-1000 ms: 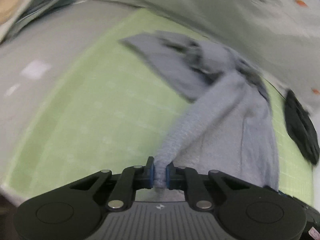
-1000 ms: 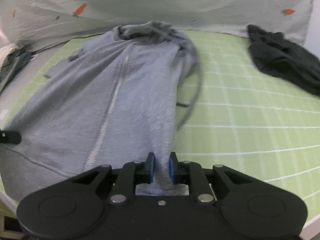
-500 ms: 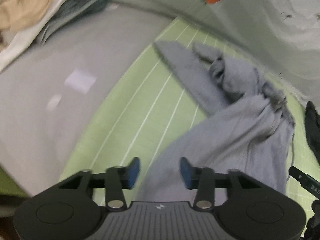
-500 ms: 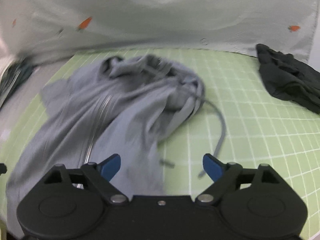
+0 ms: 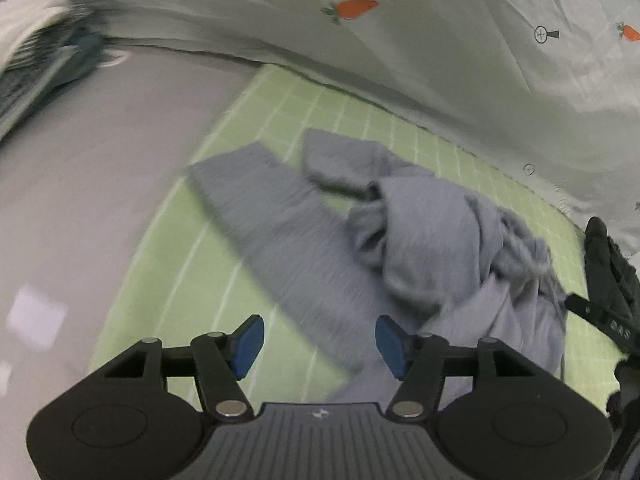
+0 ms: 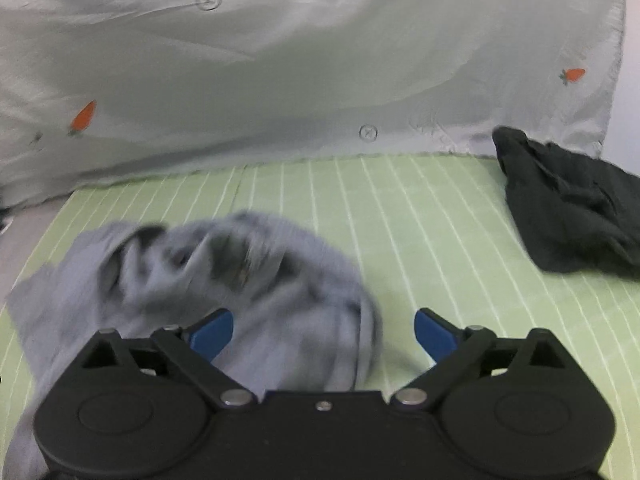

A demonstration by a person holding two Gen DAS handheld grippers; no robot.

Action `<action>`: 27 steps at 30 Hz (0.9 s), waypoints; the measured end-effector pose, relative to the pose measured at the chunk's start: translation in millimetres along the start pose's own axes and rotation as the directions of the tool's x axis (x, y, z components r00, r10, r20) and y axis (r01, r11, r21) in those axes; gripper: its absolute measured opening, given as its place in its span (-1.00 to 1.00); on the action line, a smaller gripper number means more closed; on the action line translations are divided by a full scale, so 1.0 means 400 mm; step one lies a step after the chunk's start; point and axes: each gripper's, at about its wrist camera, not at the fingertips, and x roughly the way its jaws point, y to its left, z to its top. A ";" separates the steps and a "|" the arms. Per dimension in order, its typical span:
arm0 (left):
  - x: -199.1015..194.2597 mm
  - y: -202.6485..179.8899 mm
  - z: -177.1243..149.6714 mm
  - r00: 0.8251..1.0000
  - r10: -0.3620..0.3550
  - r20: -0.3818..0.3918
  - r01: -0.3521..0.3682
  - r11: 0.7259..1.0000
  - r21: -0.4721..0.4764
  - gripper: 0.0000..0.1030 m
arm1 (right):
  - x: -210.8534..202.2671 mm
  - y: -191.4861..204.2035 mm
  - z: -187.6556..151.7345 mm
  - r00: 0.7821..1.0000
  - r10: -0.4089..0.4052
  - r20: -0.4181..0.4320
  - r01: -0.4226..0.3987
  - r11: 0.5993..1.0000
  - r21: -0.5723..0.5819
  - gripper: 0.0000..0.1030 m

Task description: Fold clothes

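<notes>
A grey zip hoodie [image 5: 400,240] lies crumpled on the green grid mat [image 5: 280,120], one sleeve stretched toward the mat's left edge. My left gripper [image 5: 320,344] is open and empty, just above the hoodie's near part. In the right wrist view the hoodie [image 6: 200,280] is a blurred heap on the mat [image 6: 440,240]. My right gripper [image 6: 322,334] is open wide and empty above the hoodie's right edge.
A dark garment [image 6: 568,220] lies bunched at the mat's far right, also at the right edge of the left wrist view [image 5: 608,264]. A pale sheet with carrot prints [image 6: 320,60] hangs behind the mat. Grey surface [image 5: 80,200] and stacked cloth [image 5: 36,56] lie left.
Both grippers were shut on the hoodie a second ago. They opened, let it drop in a heap, and have since opened wider and moved over it.
</notes>
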 end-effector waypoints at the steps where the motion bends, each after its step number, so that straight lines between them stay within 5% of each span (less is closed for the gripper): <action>1: 0.022 -0.008 0.023 1.000 -0.018 -0.010 0.018 1.000 -0.010 0.32 | 0.027 0.001 0.023 1.000 0.002 -0.004 -0.002 1.000 -0.005 0.91; 8: 0.177 -0.081 0.136 0.989 -0.117 -0.089 0.115 0.993 -0.023 0.35 | 0.216 0.053 0.122 0.982 0.150 -0.115 -0.163 0.980 -0.111 0.91; 11: 0.220 -0.091 0.150 0.983 -0.150 -0.110 0.140 0.986 -0.095 0.03 | 0.274 0.077 0.126 0.960 0.210 -0.187 -0.237 0.962 -0.134 0.81; 13: 0.227 -0.100 0.151 0.984 -0.143 -0.107 0.134 0.987 -0.089 -0.46 | 0.296 0.083 0.125 0.951 0.229 -0.205 -0.258 0.958 -0.124 0.47; 15: 0.221 -0.109 0.152 0.987 -0.131 -0.092 0.124 0.989 -0.074 -0.62 | 0.301 0.084 0.127 0.947 0.253 -0.196 -0.278 0.954 -0.112 -0.36; 21: 0.080 -0.123 0.203 0.991 -0.094 0.091 0.098 0.994 -0.044 -0.70 | 0.200 0.082 0.169 0.978 0.206 0.005 -0.203 0.967 -0.150 -0.56; 27: -0.038 -0.108 0.229 0.970 -0.018 0.241 0.024 0.999 -0.023 -0.71 | 0.002 0.124 0.215 0.941 0.236 0.242 -0.171 0.950 -0.260 -0.55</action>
